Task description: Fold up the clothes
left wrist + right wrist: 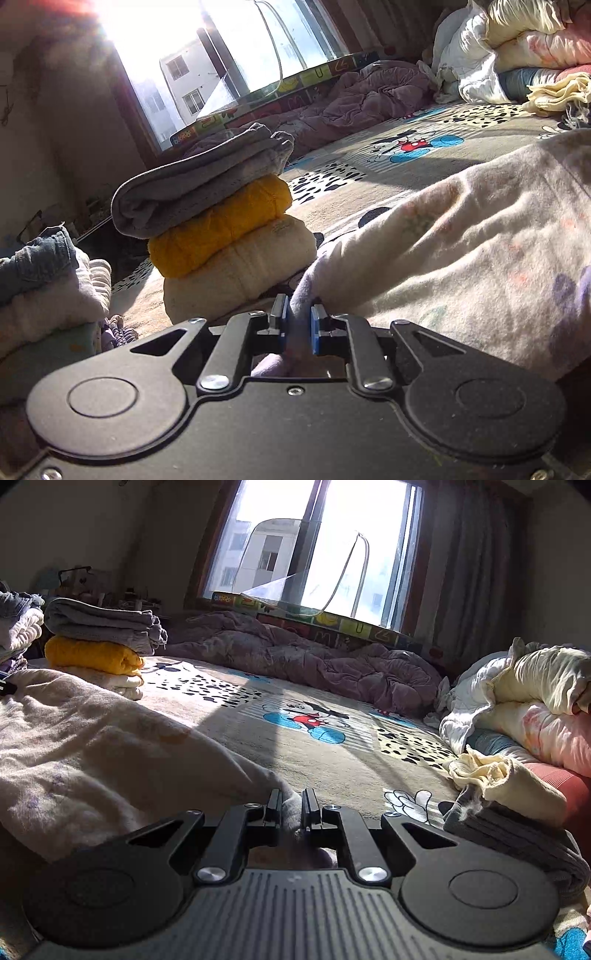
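A cream garment with faint pink and purple print (461, 236) lies spread on the cartoon-mouse bedsheet (417, 144). My left gripper (298, 321) is shut on one edge of it, the cloth pinched between the blue pads. My right gripper (291, 808) is shut on another edge of the same garment (92, 746), which stretches away to the left. A stack of folded clothes, grey over yellow over cream (221, 229), stands just beyond the left gripper and shows at the left in the right wrist view (99, 646).
A second folded pile with denim on top (44, 280) sits at far left. A crumpled purple quilt (314, 661) lies under the window. Unfolded laundry is heaped at right (524, 709), with a cream cloth (498, 775) and dark knitwear (517, 838) near the right gripper.
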